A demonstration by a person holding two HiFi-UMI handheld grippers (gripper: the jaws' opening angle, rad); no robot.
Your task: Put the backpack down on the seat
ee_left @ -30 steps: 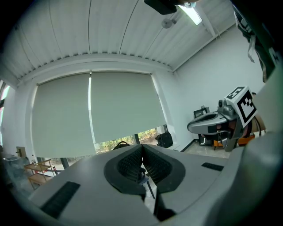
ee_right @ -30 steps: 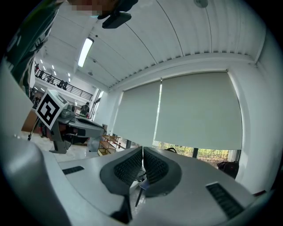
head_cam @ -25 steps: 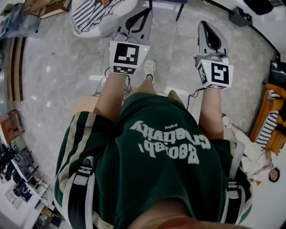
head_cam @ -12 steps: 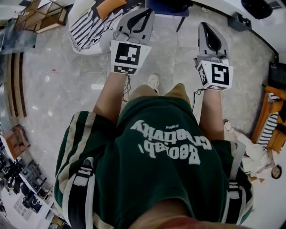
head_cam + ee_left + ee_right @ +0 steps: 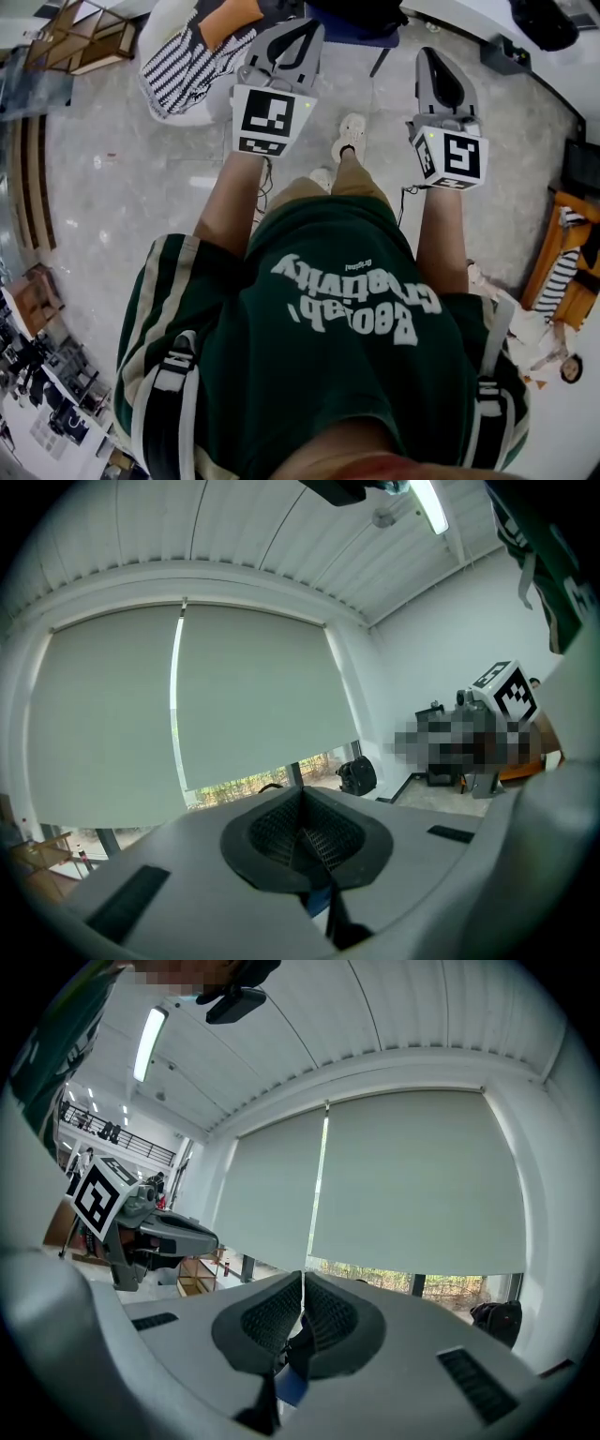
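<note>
The grey plastic left gripper point(image 5: 302, 834) and the right gripper point(image 5: 301, 1321) both have their ribbed black rubber pads point(image 5: 270, 832) pressed together.

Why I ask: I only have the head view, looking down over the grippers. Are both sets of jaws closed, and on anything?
Observer: Left gripper is shut, pads together, nothing between them.
Operator: And the right?
Observer: Right gripper is shut too, and empty.
Operator: What's ahead of them?
Observer: Big roller blinds, lowered most of the way.
</note>
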